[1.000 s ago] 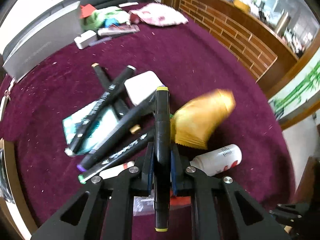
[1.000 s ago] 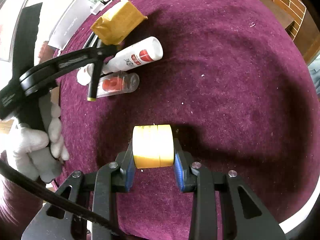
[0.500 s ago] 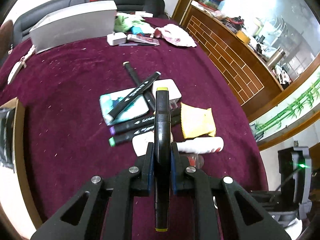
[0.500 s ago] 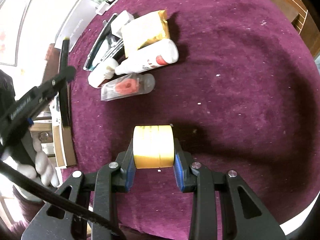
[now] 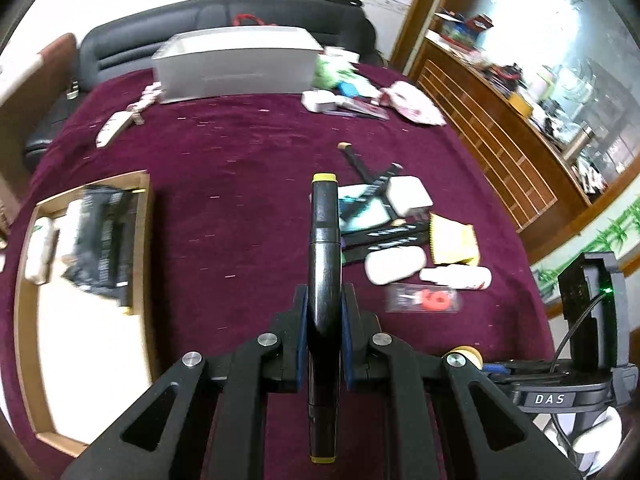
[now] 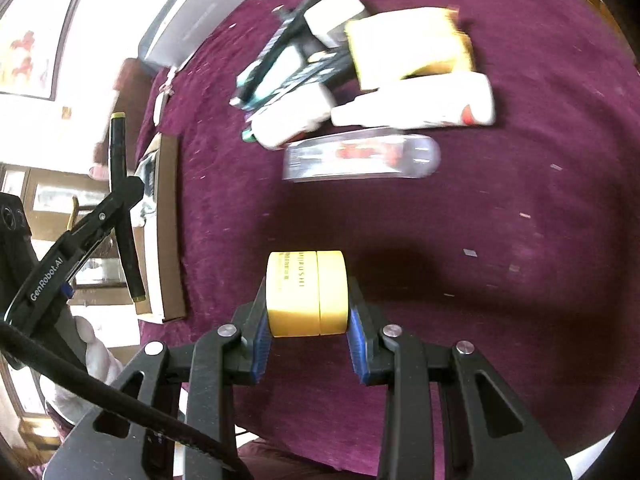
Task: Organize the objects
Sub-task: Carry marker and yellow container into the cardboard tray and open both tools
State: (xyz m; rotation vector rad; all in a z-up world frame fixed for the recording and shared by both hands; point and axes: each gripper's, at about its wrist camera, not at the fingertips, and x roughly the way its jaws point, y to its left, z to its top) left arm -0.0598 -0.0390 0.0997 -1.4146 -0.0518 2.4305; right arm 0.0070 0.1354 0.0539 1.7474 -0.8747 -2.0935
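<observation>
My left gripper [image 5: 324,312] is shut on a black marker with yellow ends [image 5: 325,248], held above the maroon cloth between the pile and a wooden tray [image 5: 144,240] at the left. The right wrist view shows that marker [image 6: 122,208] at the left edge, near the tray [image 6: 170,232]. My right gripper [image 6: 307,320] is shut on a yellow round jar [image 6: 306,292], clear of the cloth. The pile holds several black markers [image 5: 384,236], a yellow packet [image 5: 454,240], a white bottle [image 5: 456,277], a white case [image 5: 394,266] and a clear pack with red parts [image 5: 424,300].
The tray holds a black packet [image 5: 102,240] and a white item [image 5: 38,256]. A grey box [image 5: 236,64] stands at the table's far side, with small items [image 5: 344,92] to its right. A dark sofa [image 5: 160,36] lies behind, and a wooden cabinet [image 5: 500,136] on the right.
My left gripper has carried the marker up and leftward off the pile until the tray came into view. My right gripper, with the jar, has shifted so the pile looks nearer.
</observation>
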